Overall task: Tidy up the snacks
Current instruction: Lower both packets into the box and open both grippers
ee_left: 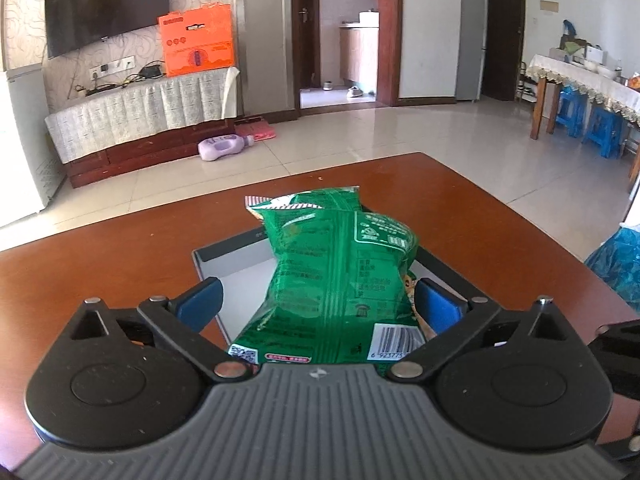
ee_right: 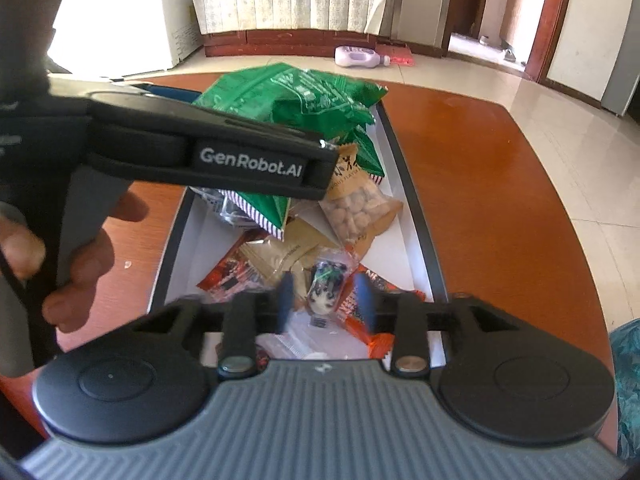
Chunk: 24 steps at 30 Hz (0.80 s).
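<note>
A green snack bag (ee_left: 340, 276) lies between the wide-open fingers of my left gripper (ee_left: 318, 300), over a white box with a dark rim (ee_left: 224, 252) on the brown table. Neither pad touches the bag. In the right wrist view the same green bag (ee_right: 296, 96) rests at the far end of the box (ee_right: 416, 216), with the left gripper's body (ee_right: 224, 152) above it. My right gripper (ee_right: 325, 300) is partly open around a small clear packet with a black and white print (ee_right: 326, 292). A bag of nuts (ee_right: 360, 208) and orange wrappers (ee_right: 228, 272) lie in the box.
The box sits in the middle of the brown table (ee_left: 100, 272). A TV cabinet with an orange carton (ee_left: 196, 40) stands beyond the table. A purple bottle (ee_left: 220, 146) lies on the tiled floor. A dining table with blue stools (ee_left: 572, 112) is at the far right.
</note>
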Motion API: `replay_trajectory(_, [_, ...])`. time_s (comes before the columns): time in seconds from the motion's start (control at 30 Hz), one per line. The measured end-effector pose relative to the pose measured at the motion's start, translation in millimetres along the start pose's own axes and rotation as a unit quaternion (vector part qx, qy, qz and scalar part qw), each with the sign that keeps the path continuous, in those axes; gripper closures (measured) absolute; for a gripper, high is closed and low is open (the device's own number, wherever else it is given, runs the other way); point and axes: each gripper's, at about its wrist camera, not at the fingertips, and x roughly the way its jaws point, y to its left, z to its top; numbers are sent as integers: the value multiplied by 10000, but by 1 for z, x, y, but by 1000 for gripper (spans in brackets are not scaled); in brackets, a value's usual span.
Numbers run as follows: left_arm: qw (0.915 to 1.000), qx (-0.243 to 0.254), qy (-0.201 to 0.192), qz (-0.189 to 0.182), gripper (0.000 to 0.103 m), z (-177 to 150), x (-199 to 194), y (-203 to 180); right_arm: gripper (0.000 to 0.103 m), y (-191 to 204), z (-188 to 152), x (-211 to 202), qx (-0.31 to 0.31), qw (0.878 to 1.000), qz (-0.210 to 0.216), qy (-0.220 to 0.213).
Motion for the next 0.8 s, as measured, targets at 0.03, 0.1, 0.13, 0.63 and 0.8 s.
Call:
replay_trajectory(0.03, [10000, 2, -20, -27, 0, -1, -2, 0, 56, -1, 0, -1, 12, 10000, 1, -7])
replay_trajectory(0.1, [10000, -5, -47, -50, 0, 0, -5, -2, 56, -4, -1, -1, 51, 10000, -17, 16])
replay_trajectory(0.13, [10000, 15, -51, -4, 0, 0, -6, -3, 56, -5, -2, -1, 70, 10000, -19, 12])
replay_trajectory(0.63, [9985, -497, -184, 100, 0, -10, -55, 6, 47, -8, -30, -46, 487, 9974, -155, -512])
replay_trajectory(0.8, [9982, -438, -152, 388, 0, -18, -78, 4, 31, 5, -39, -65, 250, 9957, -308, -831])
